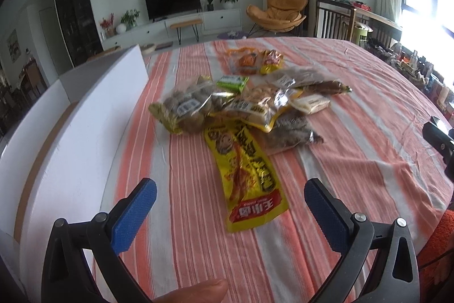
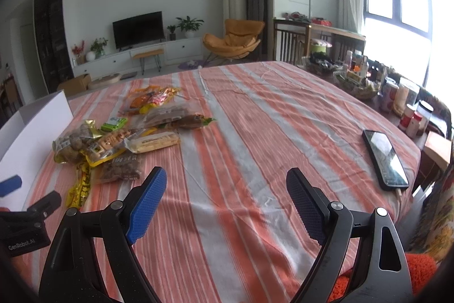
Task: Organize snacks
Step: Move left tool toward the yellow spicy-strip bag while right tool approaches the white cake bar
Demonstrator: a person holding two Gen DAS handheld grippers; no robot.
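Observation:
A heap of snack packets [image 1: 241,101] lies on the striped tablecloth [image 1: 354,132]. A long yellow packet [image 1: 247,178] reaches from the heap toward my left gripper [image 1: 229,192], which hangs open just short of the packet's near end, nothing between its blue pads [image 1: 133,215]. A white box [image 1: 93,115] stands to the left of the heap. In the right wrist view the same heap [image 2: 119,138] lies at the left, and my right gripper [image 2: 227,183] is open over bare cloth to its right. The left gripper's black body [image 2: 31,220] shows at the left edge there.
A black phone [image 2: 386,158] lies near the table's right edge with a cable plugged in. Jars, cans and a basket [image 2: 397,98] crowd a side surface beyond the right edge. A fingertip [image 1: 198,291] shows at the bottom of the left wrist view.

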